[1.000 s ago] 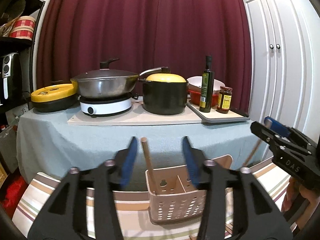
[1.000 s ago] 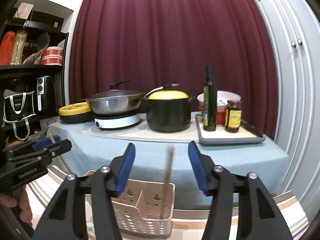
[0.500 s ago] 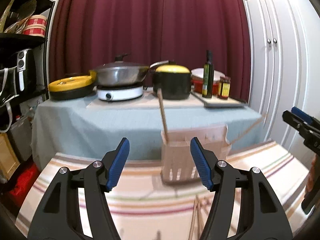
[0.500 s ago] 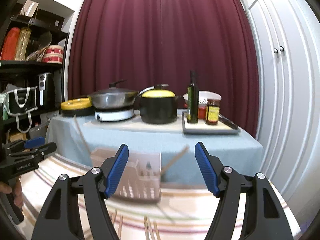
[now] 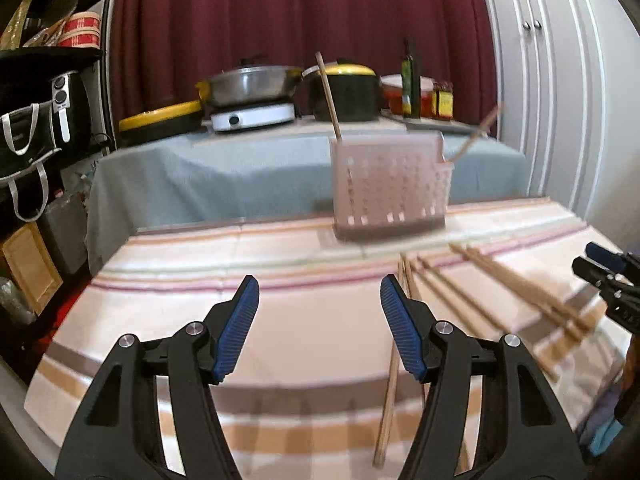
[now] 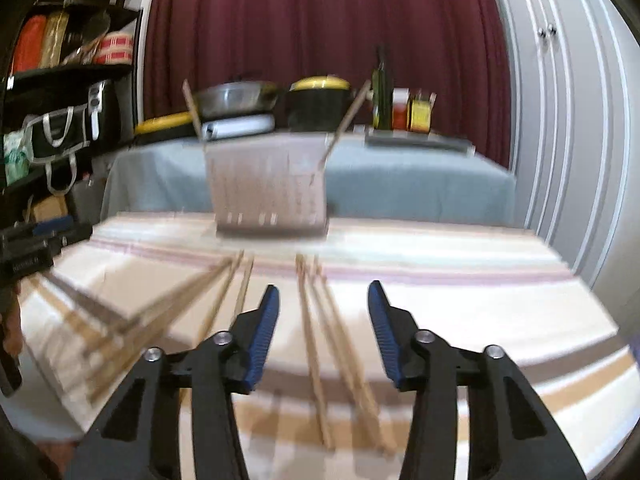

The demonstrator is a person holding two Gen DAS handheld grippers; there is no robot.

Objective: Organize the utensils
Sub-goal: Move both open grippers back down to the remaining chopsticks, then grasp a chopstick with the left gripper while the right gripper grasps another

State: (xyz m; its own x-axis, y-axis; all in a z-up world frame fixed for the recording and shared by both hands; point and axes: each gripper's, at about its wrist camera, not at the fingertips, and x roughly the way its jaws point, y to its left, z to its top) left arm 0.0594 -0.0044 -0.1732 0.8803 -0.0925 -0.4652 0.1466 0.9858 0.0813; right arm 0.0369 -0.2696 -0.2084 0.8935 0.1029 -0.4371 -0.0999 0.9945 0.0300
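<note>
Both tongs, left [image 5: 318, 326] and right [image 6: 323, 330], gape wide, empty. Chopsticks [image 6: 316, 344] lie loose on the striped worktop [image 6: 480, 304], short of the holder [image 6: 268, 188]. Light, stiff, likely rolling: pinch one mid-shaft.

Utensil holder [image 5: 387, 190] at table's [image 5: 280, 320] far edge, loose chopsticks [image 6: 320, 344] before it, cookware table [image 5: 240, 160] behind
</note>
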